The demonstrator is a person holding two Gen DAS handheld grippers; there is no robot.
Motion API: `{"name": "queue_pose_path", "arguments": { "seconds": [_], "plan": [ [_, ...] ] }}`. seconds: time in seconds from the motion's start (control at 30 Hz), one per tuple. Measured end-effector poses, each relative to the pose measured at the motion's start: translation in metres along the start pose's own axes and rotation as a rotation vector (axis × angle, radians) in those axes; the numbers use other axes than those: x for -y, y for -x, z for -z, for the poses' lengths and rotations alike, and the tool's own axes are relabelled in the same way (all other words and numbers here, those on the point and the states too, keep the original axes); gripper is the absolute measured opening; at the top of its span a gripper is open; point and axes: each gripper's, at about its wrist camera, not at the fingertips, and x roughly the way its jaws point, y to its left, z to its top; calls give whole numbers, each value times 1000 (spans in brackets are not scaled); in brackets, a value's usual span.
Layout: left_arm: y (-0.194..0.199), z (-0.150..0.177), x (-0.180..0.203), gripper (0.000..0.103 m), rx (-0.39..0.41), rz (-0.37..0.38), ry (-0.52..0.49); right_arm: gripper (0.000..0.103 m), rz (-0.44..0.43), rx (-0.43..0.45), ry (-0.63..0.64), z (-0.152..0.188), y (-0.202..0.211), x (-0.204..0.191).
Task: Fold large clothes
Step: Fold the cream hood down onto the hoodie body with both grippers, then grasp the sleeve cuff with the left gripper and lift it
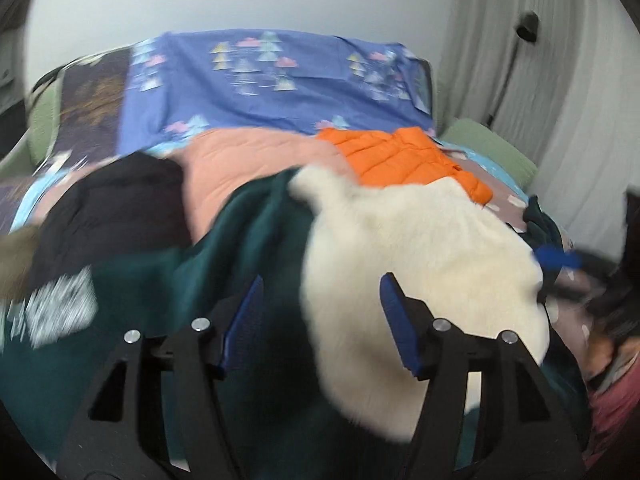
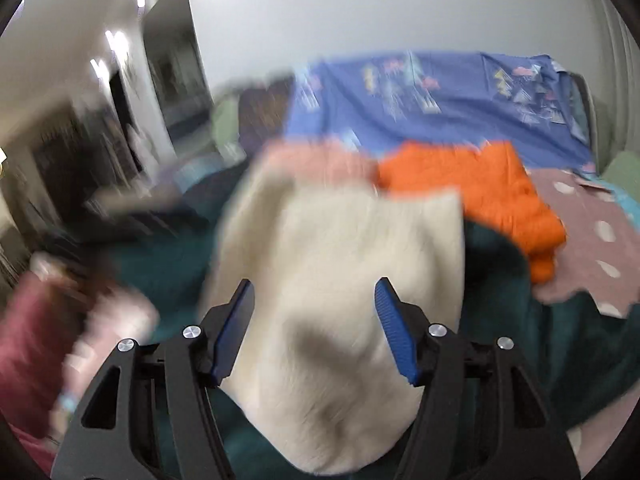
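A fluffy cream garment (image 1: 420, 248) lies bunched on top of a dark green garment (image 1: 248, 240) on the bed. My left gripper (image 1: 322, 280) hovers open just above both, its blue pads wide apart, the right pad over the cream fleece and the left over the green cloth. In the right wrist view the cream garment (image 2: 340, 272) fills the middle and my right gripper (image 2: 315, 281) stands open over it, with fleece showing between the pads but not pinched. The green garment (image 2: 520, 320) spreads beneath. Both views are blurred.
An orange puffer jacket (image 1: 400, 156) and a pink quilted piece (image 1: 248, 160) lie behind the cream one, with a black garment (image 1: 112, 208) at left. A blue patterned sheet (image 1: 272, 76) covers the back. Curtains (image 1: 560, 80) hang at right. A person's pink sleeve (image 2: 36, 340) is at left.
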Motion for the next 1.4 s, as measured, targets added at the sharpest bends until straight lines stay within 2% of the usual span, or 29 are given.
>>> {"name": "queue_pose_path", "arguments": {
  "seconds": [0.07,0.1,0.13,0.17,0.23,0.3,0.33,0.4,0.43,0.5,0.6,0.63,0.73,0.83,0.87,0.9,0.93,0.97,1.0,1.03,1.1,1.2,1.3,1.33,1.4],
  "plan": [
    [22,27,-25,62,4,-44,86,60,131,-96,44,12,-40,-11],
    [33,39,-38,62,4,-80,120,59,175,-173,50,21,-70,-10],
    [45,52,-51,62,9,-118,150,59,185,-238,39,28,-94,-8],
    [62,67,-71,62,18,-169,190,59,186,-257,28,31,-103,-6],
    [93,90,-103,64,40,-242,261,59,192,-247,29,31,-103,-8],
    [135,114,-151,72,89,-335,378,59,178,-242,37,27,-92,-10],
    [154,126,-177,73,112,-384,446,59,170,-239,33,26,-84,-10],
    [180,143,-217,73,142,-431,559,59,168,-221,18,26,-64,-11],
    [189,149,-232,73,161,-436,602,59,163,-207,12,26,-51,-12],
    [212,165,-275,73,238,-393,737,59,150,-170,7,28,-24,-17],
    [225,172,-316,73,317,-352,849,60,139,-137,-12,30,8,-24],
    [225,171,-327,73,325,-357,879,60,135,-132,-21,30,14,-26],
    [215,172,-364,73,325,-300,978,60,124,-105,-36,33,32,-35],
    [205,175,-378,73,353,-243,1042,65,113,-71,-32,37,44,-48],
    [203,174,-380,70,366,-226,1056,65,110,-64,-32,38,46,-52],
    [200,171,-382,63,375,-212,1061,65,111,-68,-35,38,45,-53],
    [198,168,-383,43,389,-188,1060,65,112,-76,-42,37,42,-54],
    [196,165,-382,36,386,-192,1056,65,110,-87,-53,37,38,-54],
    [197,160,-378,31,386,-217,1039,65,105,-106,-76,37,33,-52],
    [200,153,-371,22,390,-254,1008,65,95,-121,-95,37,27,-50],
    [211,133,-347,22,404,-333,891,65,77,-143,-122,38,16,-49],
    [226,95,-296,22,445,-346,711,65,93,-172,-115,40,1,-52],
    [225,51,-230,22,456,-294,517,65,84,-168,-110,40,-4,-56],
    [219,32,-200,22,448,-257,434,65,83,-165,-110,40,-4,-57],
    [205,10,-156,22,431,-202,329,65,92,-162,-118,39,-2,-58]
  ]
}}
